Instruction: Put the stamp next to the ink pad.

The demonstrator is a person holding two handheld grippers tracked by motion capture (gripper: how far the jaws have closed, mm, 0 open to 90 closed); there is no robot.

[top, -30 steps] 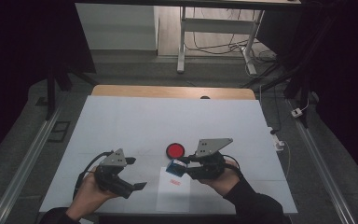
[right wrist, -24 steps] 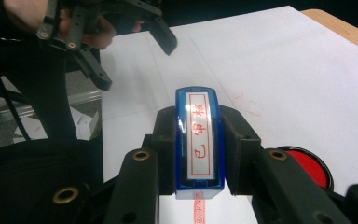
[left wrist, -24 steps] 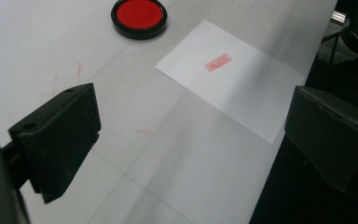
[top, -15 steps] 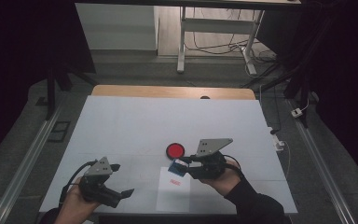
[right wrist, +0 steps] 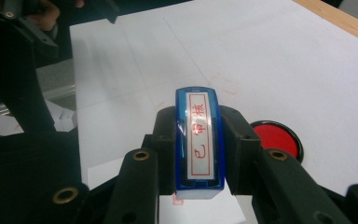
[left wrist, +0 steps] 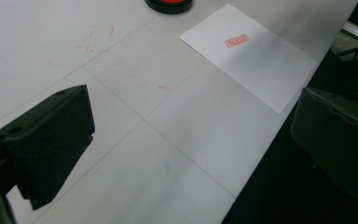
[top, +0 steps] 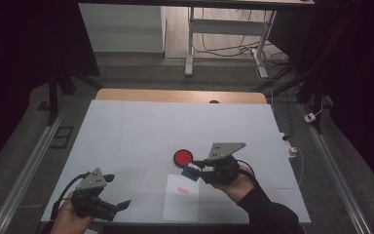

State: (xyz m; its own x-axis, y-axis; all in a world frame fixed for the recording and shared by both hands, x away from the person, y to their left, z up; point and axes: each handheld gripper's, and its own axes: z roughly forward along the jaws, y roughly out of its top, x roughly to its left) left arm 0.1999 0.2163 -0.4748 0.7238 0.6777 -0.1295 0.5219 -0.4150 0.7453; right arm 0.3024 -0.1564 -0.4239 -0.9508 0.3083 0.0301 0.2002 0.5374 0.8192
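A: In the high view, what has changed at the white table (top: 141, 131)?

B: The left gripper (top: 108, 207) has drawn back from the white rectangular sheet of paper (top: 181, 197) to the near left corner, and its jaws have just been opening with nothing between them. The right gripper (top: 198, 170) has stayed put, clamped on the blue plastic rubber stamp (top: 191, 171) just above the sheet's far edge, beside the round red ink pad (top: 183, 157).

A: And the left gripper view?

B: Both black jaws stand wide apart over bare table. The sheet (left wrist: 251, 53) lies ahead to the right with a small red rectangular imprint (left wrist: 237, 41) on it, and the ink pad (left wrist: 169, 3) peeks in at the top edge.

A: The right gripper view?

B: The stamp (right wrist: 199, 140) sits squeezed between the jaws, its labelled top with red characters facing the camera. The ink pad (right wrist: 276, 137) is just right of it, the paper (right wrist: 121, 135) beneath.

A: So what does that mean?

B: I'd judge one print is made and the left hand has finished steadying the sheet; the stamp is likely to be inked again or set down
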